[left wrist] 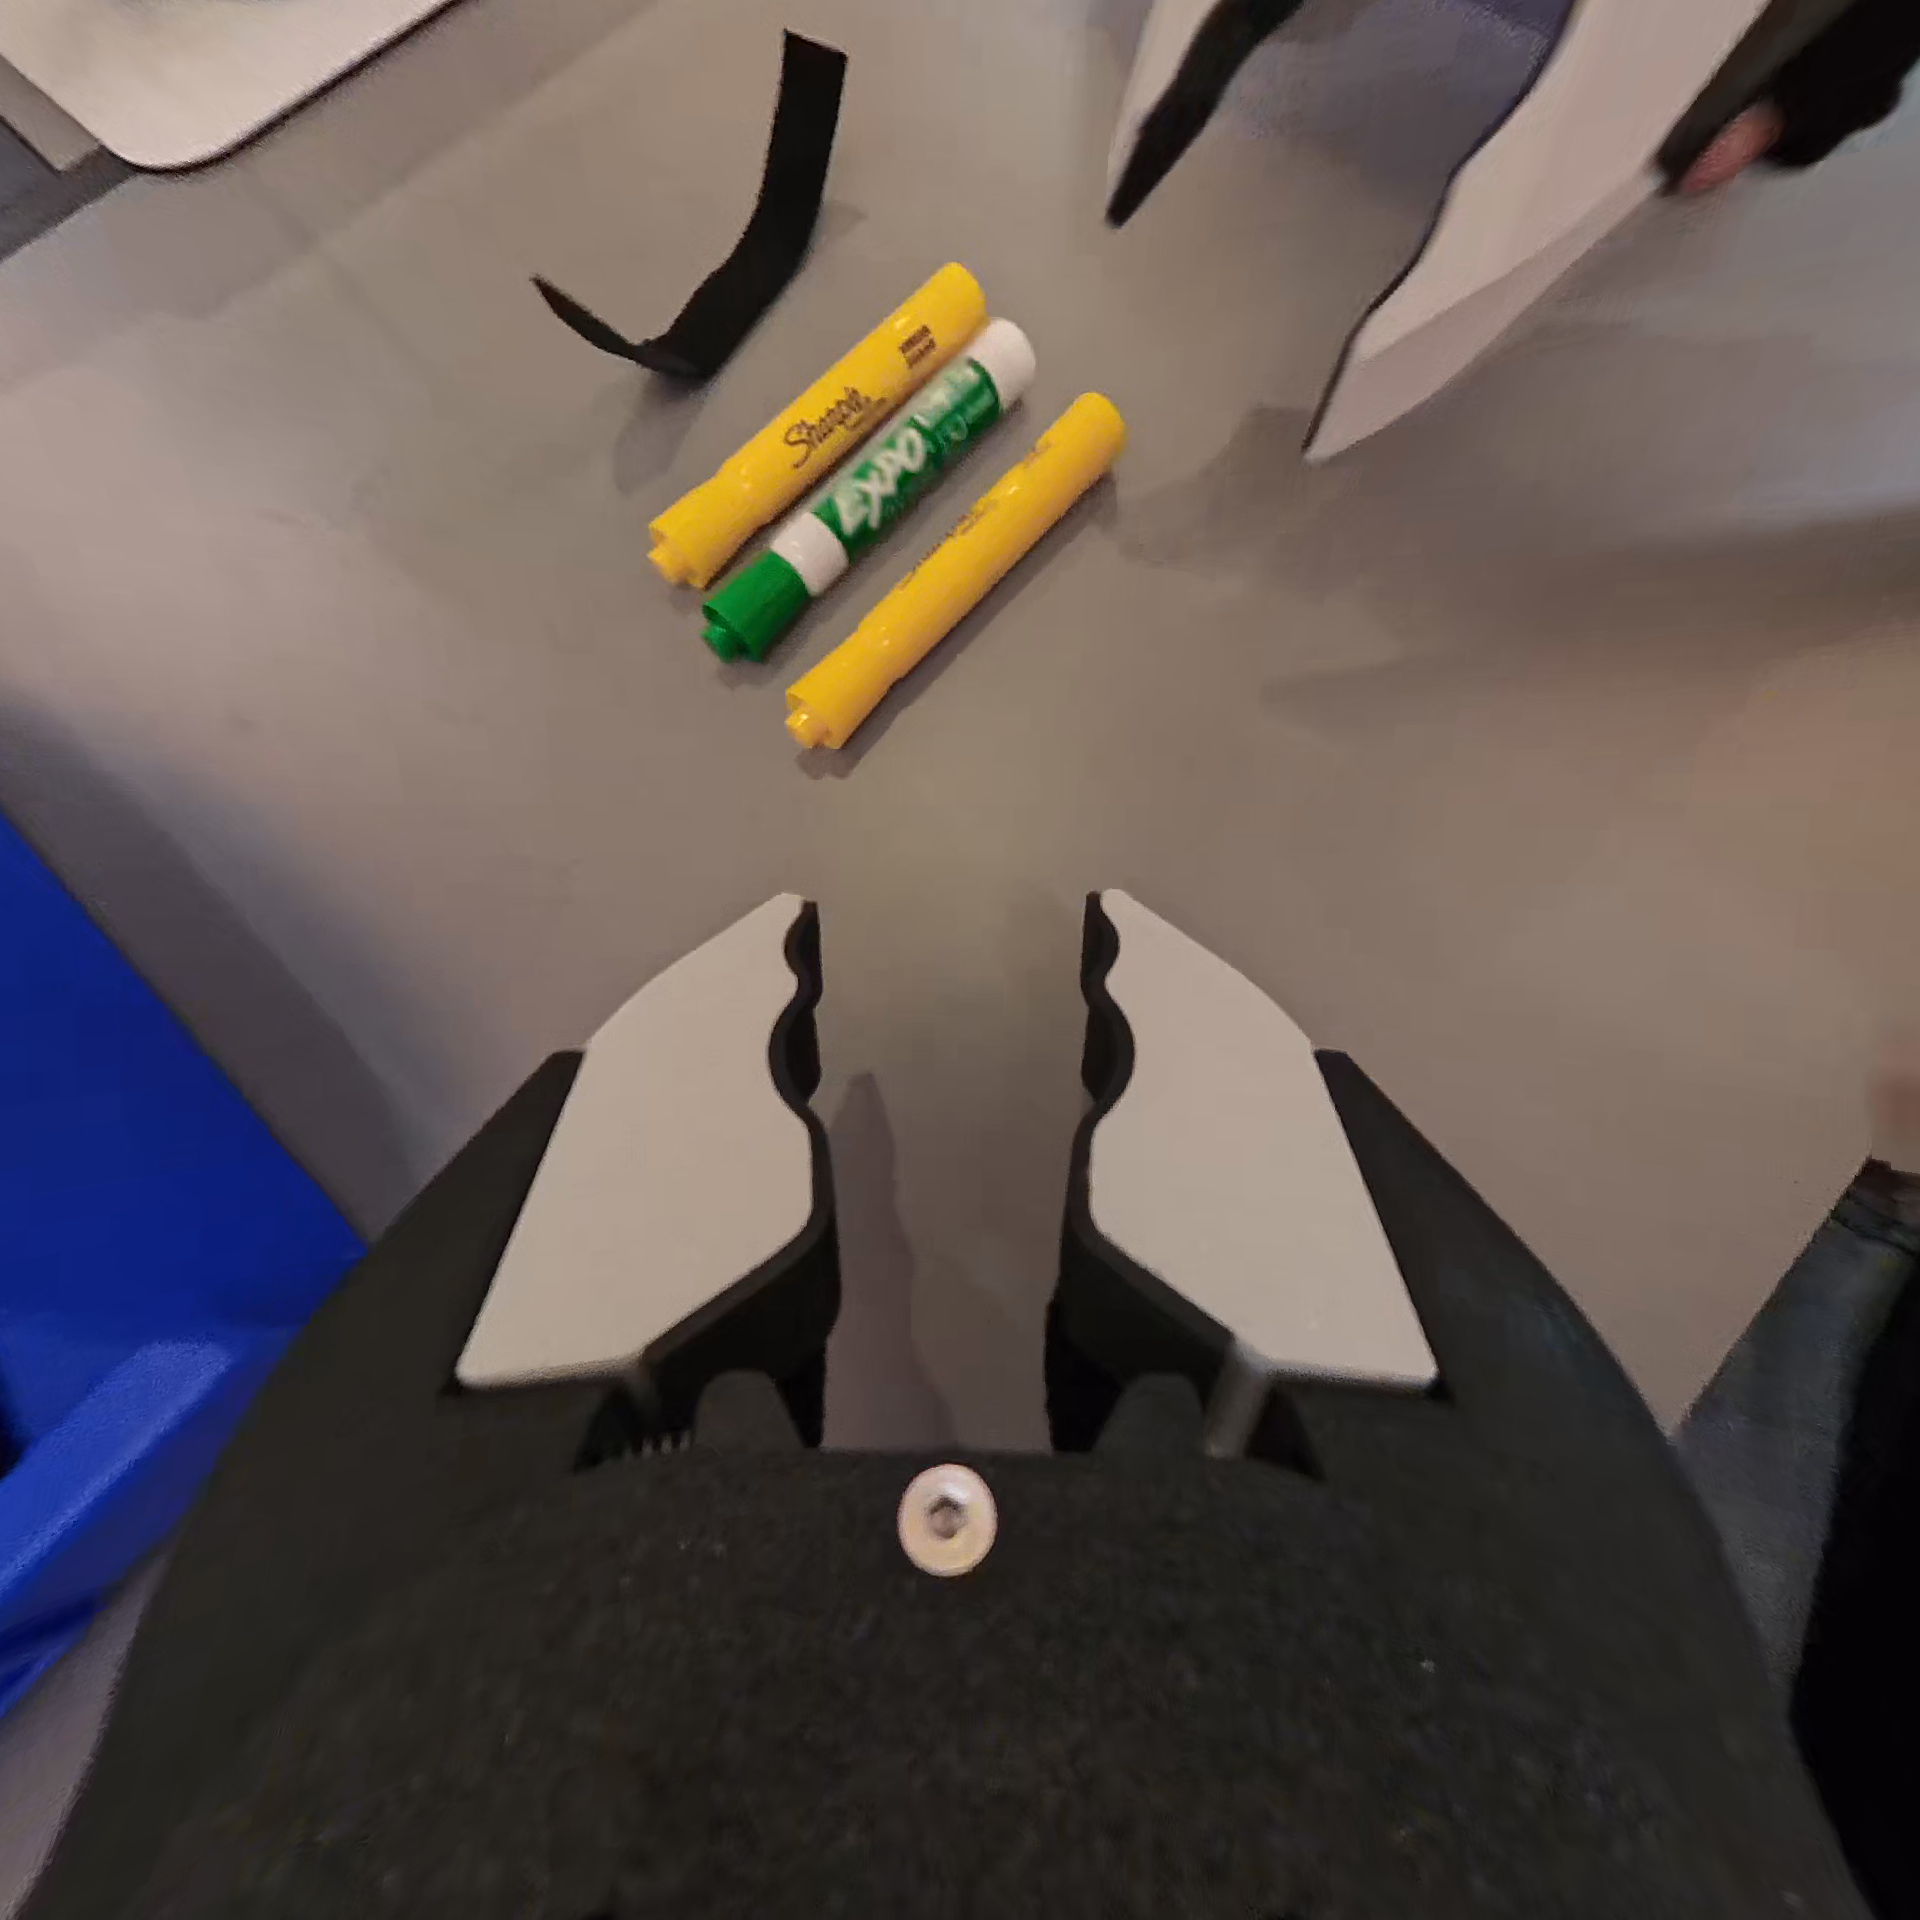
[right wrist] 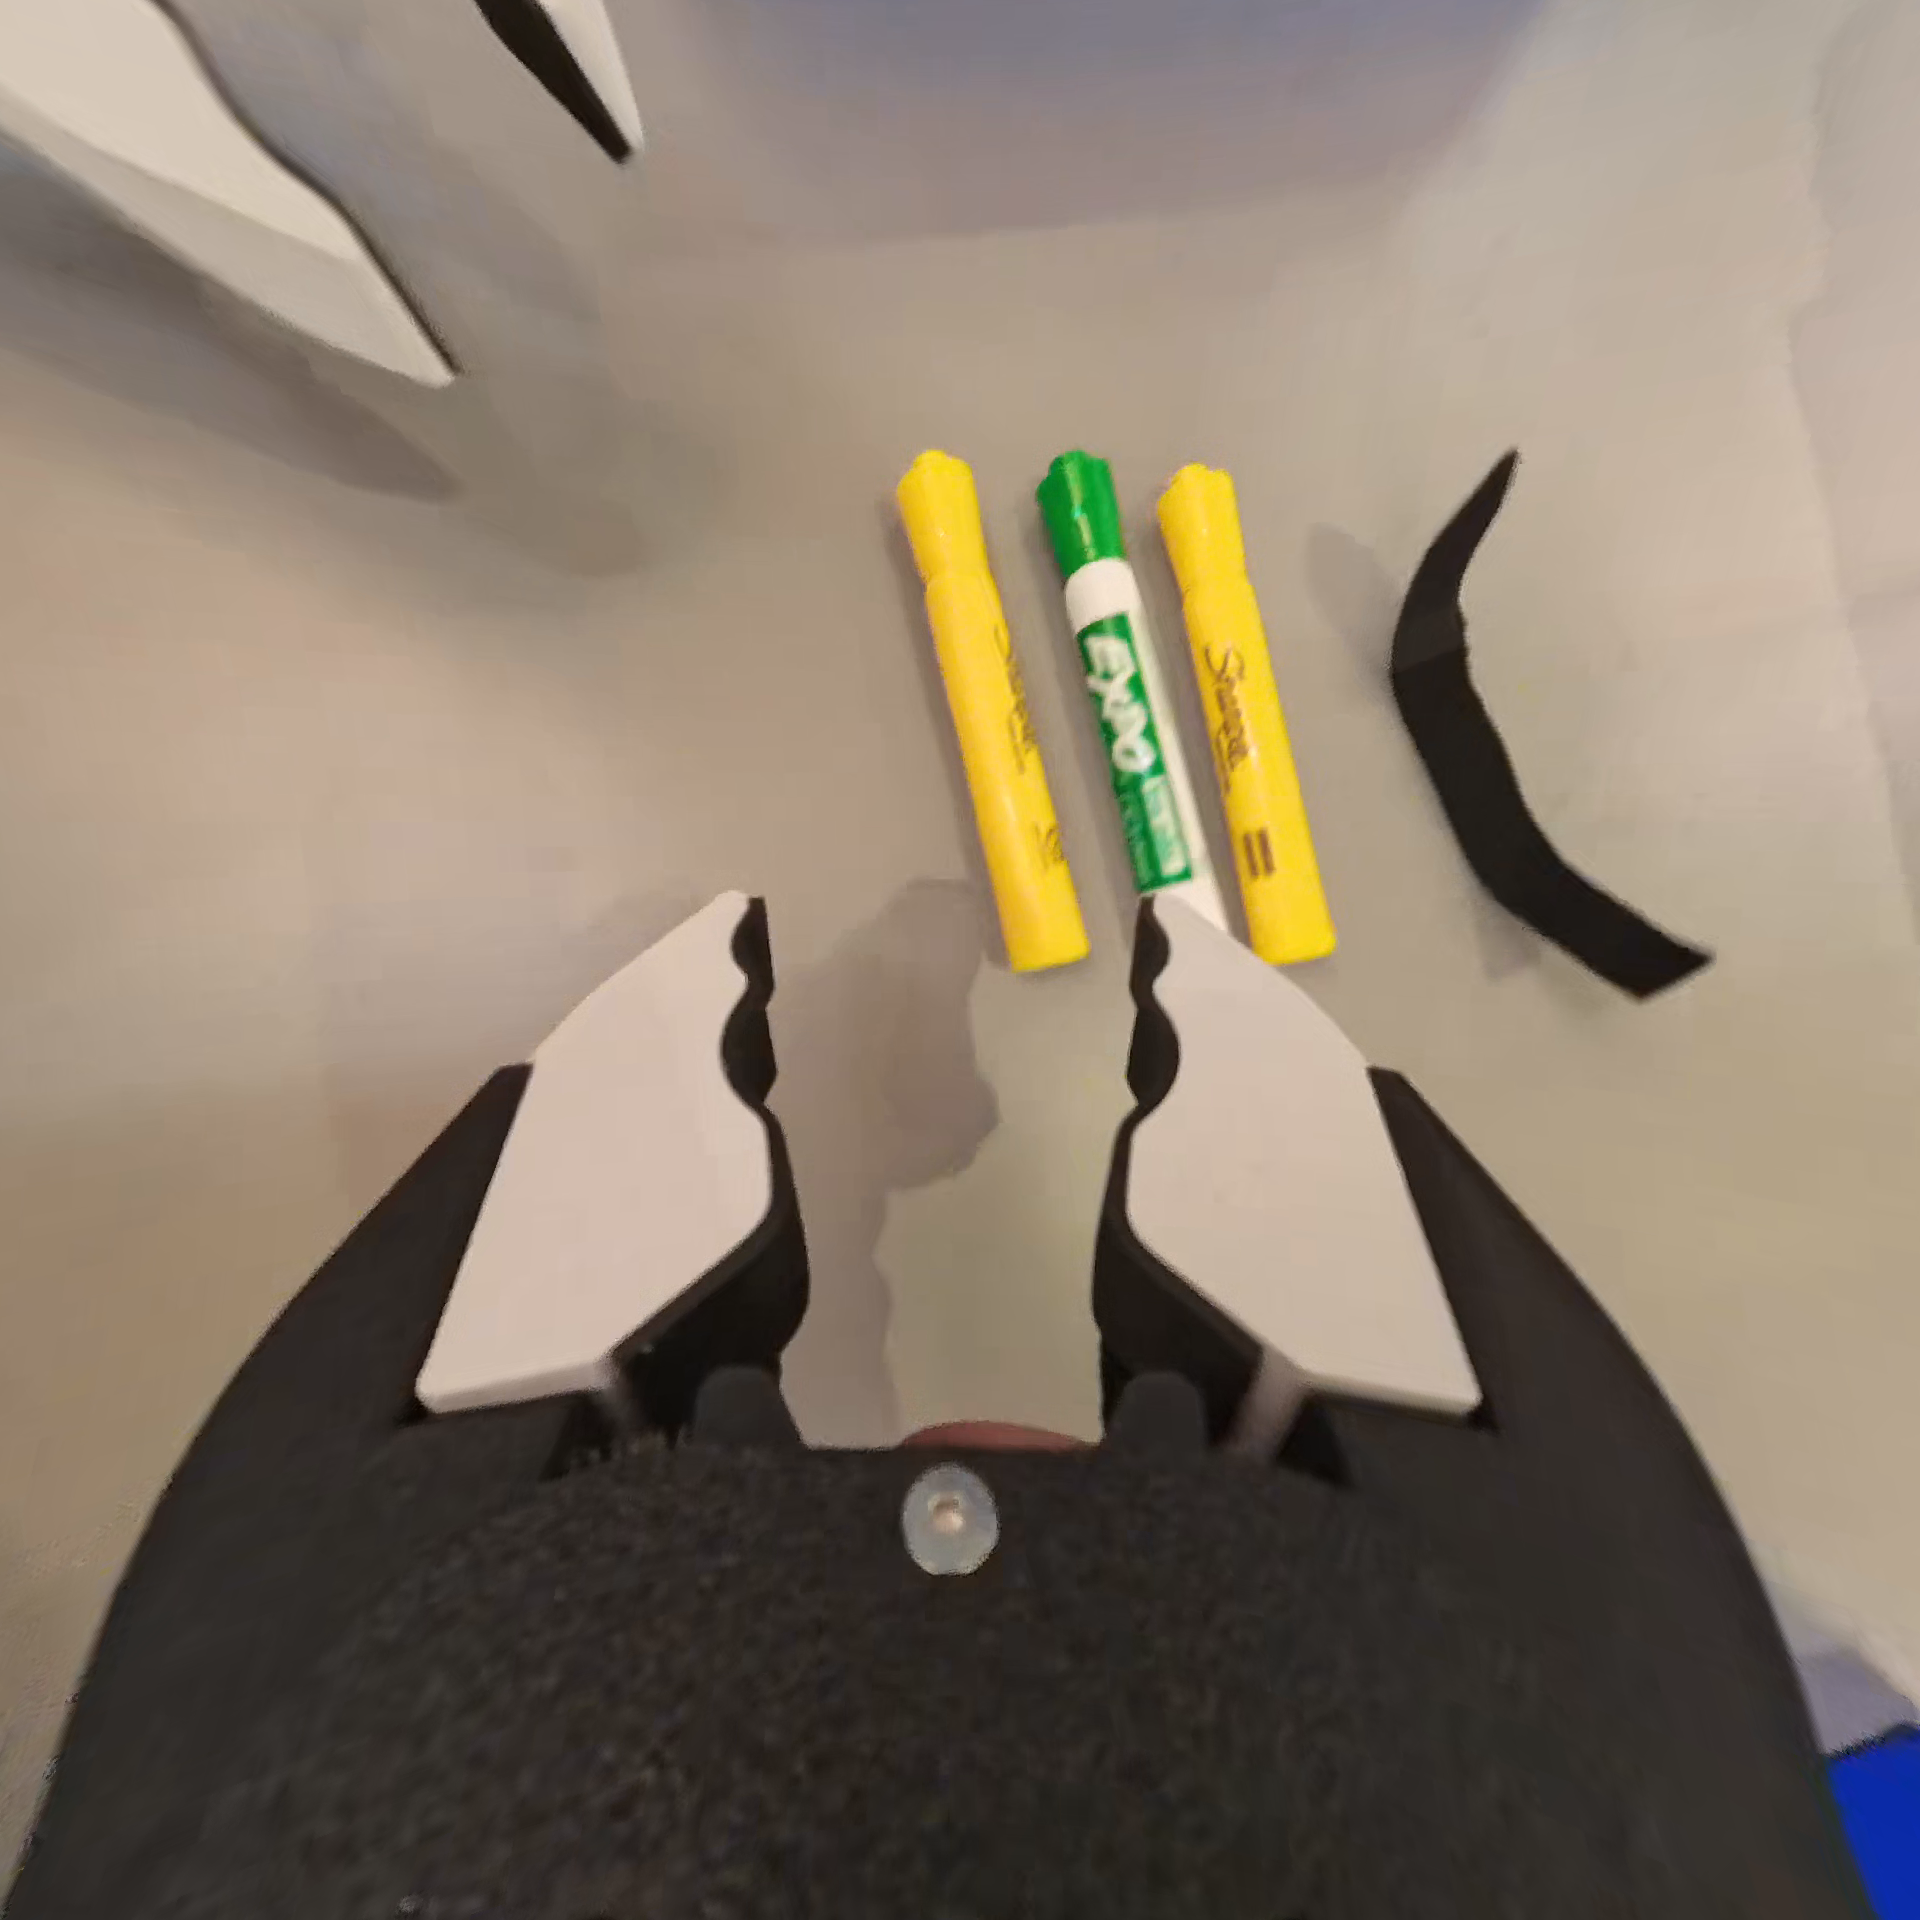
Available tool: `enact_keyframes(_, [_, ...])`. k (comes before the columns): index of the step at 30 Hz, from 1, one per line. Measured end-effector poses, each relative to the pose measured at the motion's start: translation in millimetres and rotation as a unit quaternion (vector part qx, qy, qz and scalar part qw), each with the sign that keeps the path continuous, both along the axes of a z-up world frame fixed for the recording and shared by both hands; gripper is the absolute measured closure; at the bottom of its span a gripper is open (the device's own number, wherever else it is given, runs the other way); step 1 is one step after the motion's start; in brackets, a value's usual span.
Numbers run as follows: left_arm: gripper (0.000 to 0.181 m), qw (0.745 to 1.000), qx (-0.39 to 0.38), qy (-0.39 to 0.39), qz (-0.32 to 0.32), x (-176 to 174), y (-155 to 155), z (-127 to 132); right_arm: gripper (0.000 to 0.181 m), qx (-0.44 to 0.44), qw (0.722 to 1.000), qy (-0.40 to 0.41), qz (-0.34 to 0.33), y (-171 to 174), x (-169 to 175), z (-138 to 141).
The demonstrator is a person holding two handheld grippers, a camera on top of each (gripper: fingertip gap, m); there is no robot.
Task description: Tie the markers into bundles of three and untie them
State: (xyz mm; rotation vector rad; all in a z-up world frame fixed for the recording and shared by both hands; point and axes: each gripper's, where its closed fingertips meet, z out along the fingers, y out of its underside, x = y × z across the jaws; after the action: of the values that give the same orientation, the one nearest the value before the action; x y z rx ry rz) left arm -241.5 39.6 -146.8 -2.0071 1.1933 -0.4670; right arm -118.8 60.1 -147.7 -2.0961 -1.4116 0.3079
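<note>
Nearest in the left wrist view is the left claw (left wrist: 948,909). Its two fingers are spread apart and hold nothing. It hangs over the bare grey worktop (left wrist: 1351,831), well short of the pens. A blue bin (left wrist: 125,1195) sits at the left edge.

The right claw (right wrist: 948,909) is also spread apart and empty. One of its fingertips (right wrist: 1174,935) covers the near end of the green pen in the picture; whether it touches the pen cannot be told.

A little farther on lie the three pens, side by side and loose. The green pen (left wrist: 873,504) is in the middle. One yellow pen (left wrist: 821,416) touches it on the strap side. The other yellow pen (left wrist: 956,566) lies just beside it with a thin gap.

Past the pens lies the black strap (left wrist: 743,239), curled, with nothing wrapped in it.

So the pens look untied right now, and a new bundle seems to be the step in hand. The next move likely calls for pushing the three pens close together and picking up the strap by one end. The strap is floppy, so it may need a firm pinch.
</note>
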Motion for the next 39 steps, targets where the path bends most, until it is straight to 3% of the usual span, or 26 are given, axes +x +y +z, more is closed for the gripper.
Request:
enact_keyframes(8, [0.134,0.999,-0.02,-0.027,-0.002,5,0,3,0.117,-0.084,0.99,-0.105,0.047,38,-29,-48])
enact_keyframes(12, [0.134,0.999,-0.029,-0.012,-0.008,5,-2,-5,0.142,-0.135,0.982,-0.122,0.049,35,-23,-49])
enact_keyframes(21, [0.129,0.997,-0.051,0.008,-0.05,32,11,-11,0.144,-0.109,0.969,-0.211,0.073,19,12,-47])
enact_keyframes(29, [0.134,0.996,-0.066,0.029,-0.054,63,29,-18,0.144,-0.109,0.973,-0.197,0.048,5,42,-49])
enact_keyframes(35, [0.138,0.994,-0.018,0.094,-0.059,75,47,-25,0.137,-0.095,0.988,-0.119,0.001,-5,62,-32])
enact_keyframes(39, [0.139,0.991,-0.016,0.113,-0.065,78,49,-32,0.131,-0.115,0.993,-0.021,-0.028,-22,63,-25])
